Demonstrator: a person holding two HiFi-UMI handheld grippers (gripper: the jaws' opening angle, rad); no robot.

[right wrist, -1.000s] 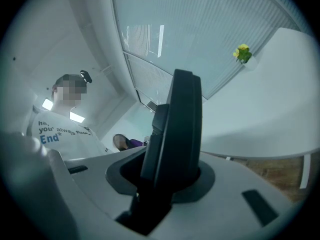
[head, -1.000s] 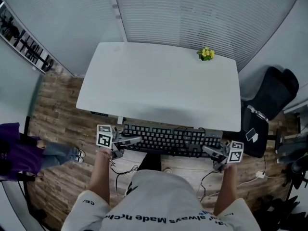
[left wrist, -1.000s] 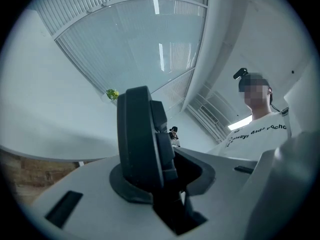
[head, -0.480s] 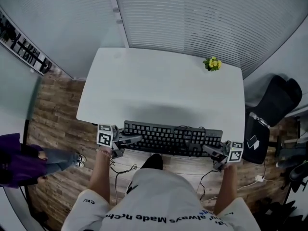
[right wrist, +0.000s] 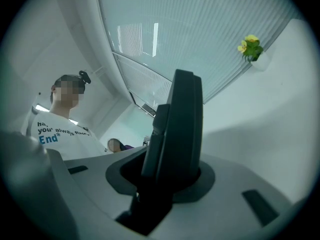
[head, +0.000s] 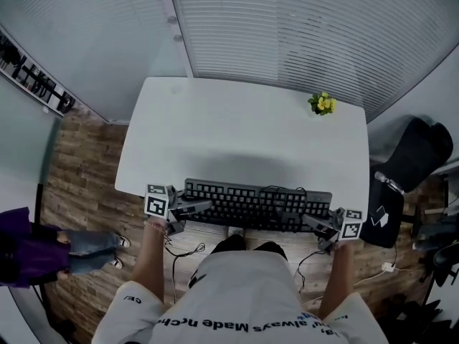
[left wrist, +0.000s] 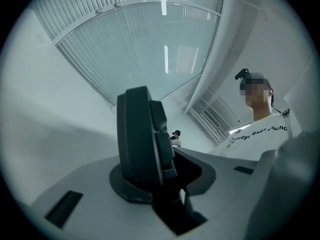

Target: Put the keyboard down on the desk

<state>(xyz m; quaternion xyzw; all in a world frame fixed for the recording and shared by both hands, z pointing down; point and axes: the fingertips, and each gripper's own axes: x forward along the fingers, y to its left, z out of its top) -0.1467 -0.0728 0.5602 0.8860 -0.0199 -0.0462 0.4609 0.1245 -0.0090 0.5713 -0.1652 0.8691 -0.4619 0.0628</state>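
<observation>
A black keyboard (head: 254, 205) stretches level between my two grippers, its far long side over the near edge of the white desk (head: 244, 131). Whether it touches the desk I cannot tell. My left gripper (head: 192, 208) is shut on its left end, my right gripper (head: 310, 223) on its right end. In the left gripper view the keyboard's end (left wrist: 142, 144) stands edge-on, clamped in the left gripper (left wrist: 152, 184). The right gripper view shows the other end (right wrist: 180, 134) held the same way in the right gripper (right wrist: 165, 184). A black cable (head: 276, 191) lies across the keys.
A small pot of yellow flowers (head: 323, 103) stands at the desk's far right corner. A black office chair (head: 416, 153) and a dark bag (head: 378, 210) are to the right of the desk. Another person (head: 43, 249) stands on the wooden floor at the left. Slatted blinds back the desk.
Both grippers and the keyboard have moved forward together, from in front of the desk's near edge to over it. The person at the left has shifted further toward the picture's edge.
</observation>
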